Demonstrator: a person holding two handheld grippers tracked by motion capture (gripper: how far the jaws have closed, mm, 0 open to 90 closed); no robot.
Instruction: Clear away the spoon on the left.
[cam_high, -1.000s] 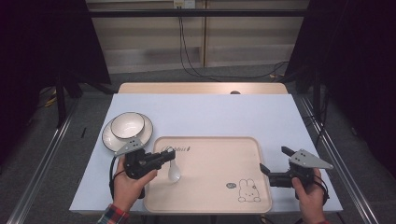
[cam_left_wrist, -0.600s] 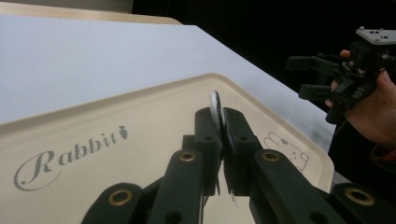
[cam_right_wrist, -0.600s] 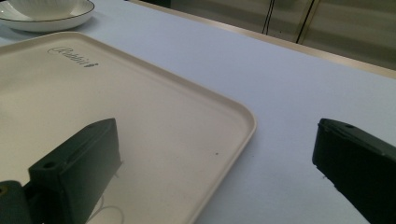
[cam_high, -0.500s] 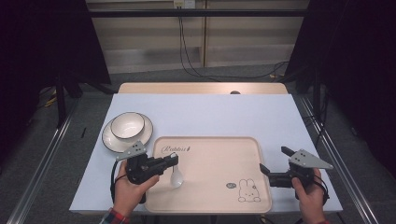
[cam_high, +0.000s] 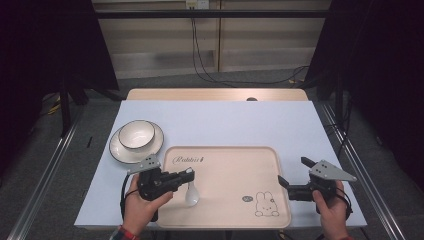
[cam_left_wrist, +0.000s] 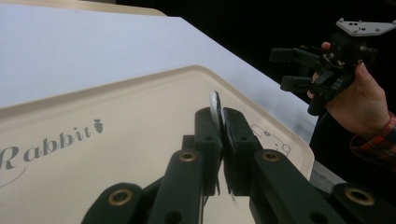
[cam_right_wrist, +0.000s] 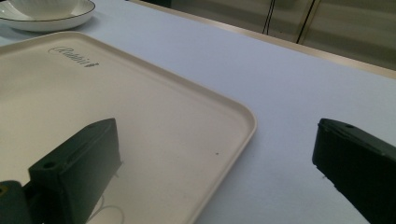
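Note:
A white ceramic spoon (cam_high: 191, 192) hangs by its handle from my left gripper (cam_high: 189, 175), bowl end low over the beige rabbit tray (cam_high: 230, 160). In the left gripper view the jaws of the left gripper (cam_left_wrist: 223, 116) are shut on the thin white spoon handle (cam_left_wrist: 215, 105). My right gripper (cam_high: 295, 171) stays at the tray's right edge, open and holding nothing. In the right gripper view, the right gripper (cam_right_wrist: 215, 135) straddles the tray rim (cam_right_wrist: 250, 123). Across the tray the right gripper (cam_left_wrist: 299, 70) also appears in the left gripper view.
A white bowl (cam_high: 136, 134) sits on a dark-rimmed plate (cam_high: 120, 150) just beyond the tray's far left corner. The pale blue table cover (cam_high: 225, 120) stretches behind the tray. Dark floor and metal rails flank the table.
My left gripper has drifted slightly toward the near edge with the spoon, and the spoon's bowl end now hangs a little lower over the tray. The right gripper has not moved.

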